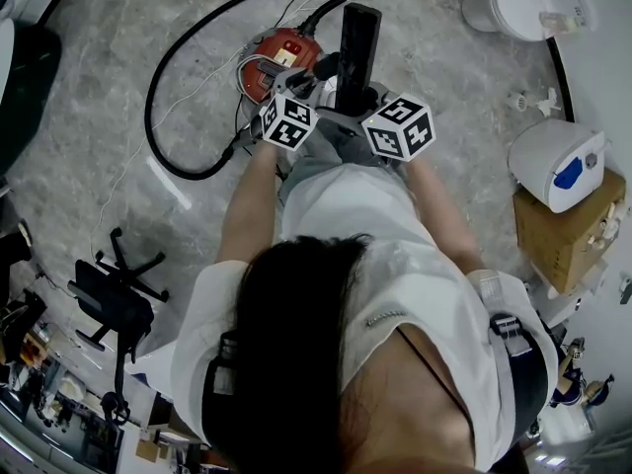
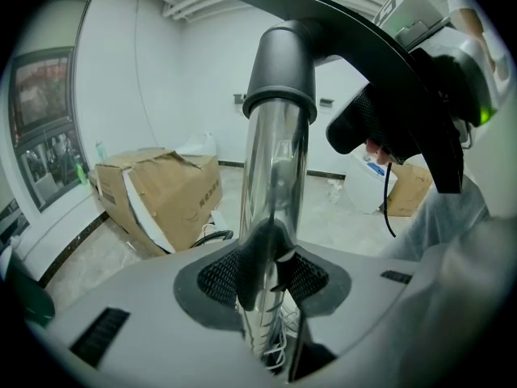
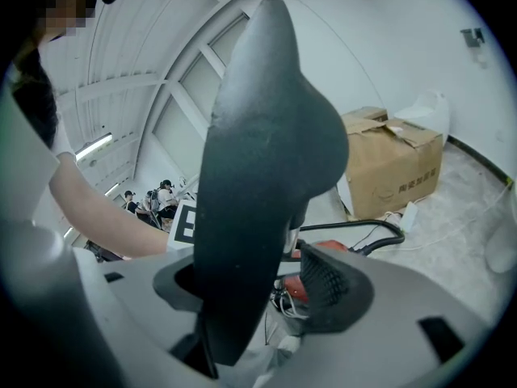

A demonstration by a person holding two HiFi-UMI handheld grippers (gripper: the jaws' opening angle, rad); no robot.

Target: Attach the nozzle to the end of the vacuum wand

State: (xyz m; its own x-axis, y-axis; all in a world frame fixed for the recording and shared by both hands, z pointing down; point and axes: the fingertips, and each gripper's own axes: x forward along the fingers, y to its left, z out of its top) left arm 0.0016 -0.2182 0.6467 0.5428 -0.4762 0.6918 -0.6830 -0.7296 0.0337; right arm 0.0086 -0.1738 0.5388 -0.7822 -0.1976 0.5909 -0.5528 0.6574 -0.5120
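In the left gripper view a chrome vacuum wand (image 2: 275, 176) stands upright, and my left gripper (image 2: 266, 277) is shut on it, both mesh pads pressing the tube. The black nozzle (image 2: 283, 63) caps the wand's upper end with its collar over the tube. In the right gripper view the same nozzle (image 3: 266, 176) fills the space between the jaws of my right gripper (image 3: 258, 289). That gripper is open: its right pad (image 3: 327, 285) stands apart from the nozzle. From the head view both grippers (image 1: 296, 87) (image 1: 357, 95) meet at the nozzle (image 1: 357, 42).
The red vacuum cleaner (image 1: 281, 52) lies on the floor just beyond the grippers, its black hose (image 1: 158, 87) looping left. A cardboard box (image 2: 157, 192) stands behind. A white appliance (image 1: 558, 161) on a box (image 1: 568, 235) is at the right, an office chair (image 1: 114, 299) at the left.
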